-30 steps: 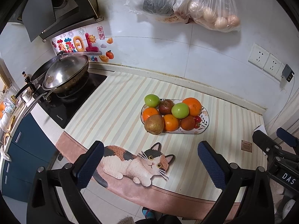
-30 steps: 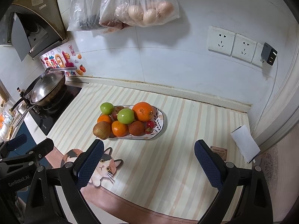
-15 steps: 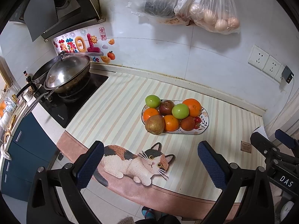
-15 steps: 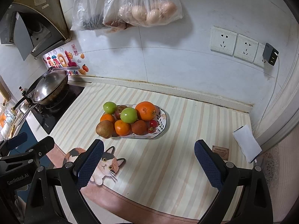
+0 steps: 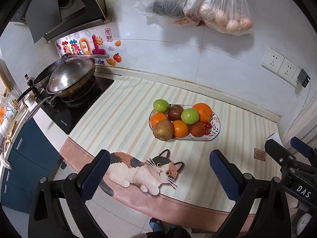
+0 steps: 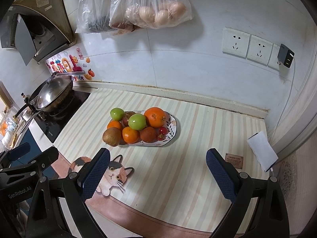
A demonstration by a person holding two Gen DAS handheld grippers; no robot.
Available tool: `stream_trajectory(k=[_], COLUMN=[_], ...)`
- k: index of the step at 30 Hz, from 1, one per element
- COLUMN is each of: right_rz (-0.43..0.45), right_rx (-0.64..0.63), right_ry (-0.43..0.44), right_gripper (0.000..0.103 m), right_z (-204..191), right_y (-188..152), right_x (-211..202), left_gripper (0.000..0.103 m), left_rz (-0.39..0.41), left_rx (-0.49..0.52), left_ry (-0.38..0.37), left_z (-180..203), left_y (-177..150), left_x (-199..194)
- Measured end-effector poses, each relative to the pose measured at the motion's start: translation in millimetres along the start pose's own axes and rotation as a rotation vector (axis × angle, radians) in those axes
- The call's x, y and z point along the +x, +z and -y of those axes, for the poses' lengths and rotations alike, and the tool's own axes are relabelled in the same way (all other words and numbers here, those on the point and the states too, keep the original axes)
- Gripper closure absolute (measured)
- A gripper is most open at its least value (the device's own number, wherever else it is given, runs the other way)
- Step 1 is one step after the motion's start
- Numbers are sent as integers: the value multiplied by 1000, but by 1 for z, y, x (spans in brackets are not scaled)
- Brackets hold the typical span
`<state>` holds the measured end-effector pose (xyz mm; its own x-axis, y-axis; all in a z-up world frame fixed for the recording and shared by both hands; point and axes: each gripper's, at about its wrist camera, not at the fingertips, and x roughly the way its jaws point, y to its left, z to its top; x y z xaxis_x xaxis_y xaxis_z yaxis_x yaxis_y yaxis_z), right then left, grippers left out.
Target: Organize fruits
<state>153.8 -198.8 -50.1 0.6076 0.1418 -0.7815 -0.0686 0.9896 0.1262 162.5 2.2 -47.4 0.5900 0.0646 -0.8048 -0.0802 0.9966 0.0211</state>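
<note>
An oval patterned plate (image 5: 215, 132) (image 6: 174, 128) on the striped counter mat holds several fruits: two green apples (image 5: 189, 115) (image 6: 137, 121), a large orange (image 5: 203, 112) (image 6: 155, 117), smaller oranges (image 5: 179, 128), a brown pear (image 5: 162, 129) (image 6: 112, 136), dark red fruits and small red ones. My left gripper (image 5: 158, 175) hangs open above the cat print, short of the plate. My right gripper (image 6: 158, 173) is open too, nearer the front edge and a bit right of the plate. Neither holds anything.
A lidded wok (image 5: 70, 77) sits on the black hob at the left. Plastic bags (image 6: 156, 10) with eggs hang on the tiled wall above. A white paper (image 6: 261, 150) lies at the counter's right end under wall sockets (image 6: 235, 42). The mat has a cat print (image 5: 142, 170).
Both grippers have drifted slightly toward the counter, so the plate sits a little nearer the middle of each view. Nothing was taken or released.
</note>
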Motion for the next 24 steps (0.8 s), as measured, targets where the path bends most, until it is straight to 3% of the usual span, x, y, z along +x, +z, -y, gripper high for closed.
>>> stream_trajectory(k=[24], right_rz=[1], right_rx=[9], right_ry=[11], right_gripper=[3], right_z=[-1], right_y=[-3], right_x=[-1], left_gripper=[0], left_rz=[-1], left_rx=[-2], left_ry=[-1], left_z=[3], left_y=[-3], left_x=[-4])
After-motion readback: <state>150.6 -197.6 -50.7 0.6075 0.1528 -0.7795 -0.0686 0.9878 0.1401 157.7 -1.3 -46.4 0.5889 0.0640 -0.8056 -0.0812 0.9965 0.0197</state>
